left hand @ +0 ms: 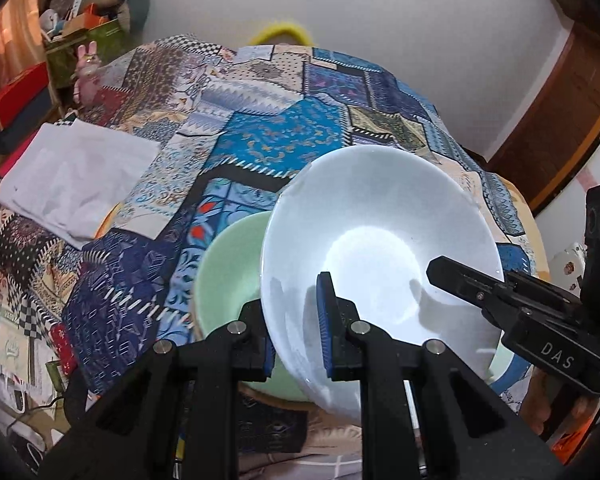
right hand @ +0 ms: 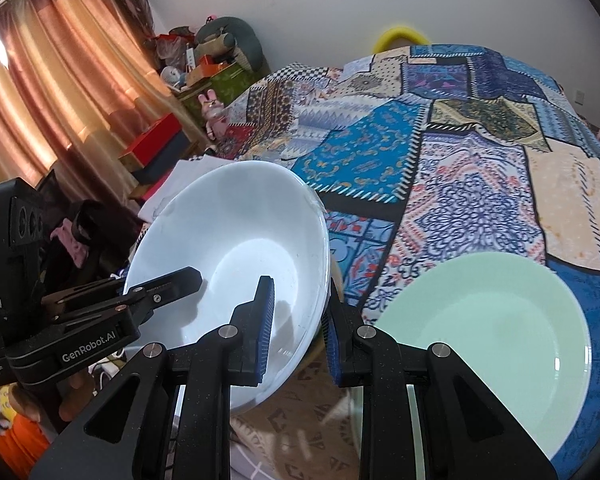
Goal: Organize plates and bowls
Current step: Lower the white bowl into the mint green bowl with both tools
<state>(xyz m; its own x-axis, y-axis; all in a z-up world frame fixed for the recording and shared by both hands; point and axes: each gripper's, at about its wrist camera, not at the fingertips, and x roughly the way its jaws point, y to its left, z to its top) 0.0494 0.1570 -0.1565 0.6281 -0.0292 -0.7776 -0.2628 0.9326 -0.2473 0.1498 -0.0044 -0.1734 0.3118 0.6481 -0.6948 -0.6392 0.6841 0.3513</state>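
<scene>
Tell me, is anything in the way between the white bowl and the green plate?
Nothing visible. Both grippers, left and right, clamp the white bowl by its rim, lifted and tilted. The green plate lies bare on the patchwork cloth right beside it, with only cloth between them.

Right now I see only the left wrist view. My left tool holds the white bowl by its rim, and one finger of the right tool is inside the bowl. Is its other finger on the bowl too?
Observer: Yes. The right tool is shut on the white bowl, with one pad inside the wall and one outside.
Operator: The green plate is mostly hidden behind the bowl for me. Is something on it?
Observer: No, it is empty.
Operator: Where does it lie?
Observer: Flat on the patchwork cloth, to the right of the bowl. In the right wrist view some cloth shows between them.
</scene>
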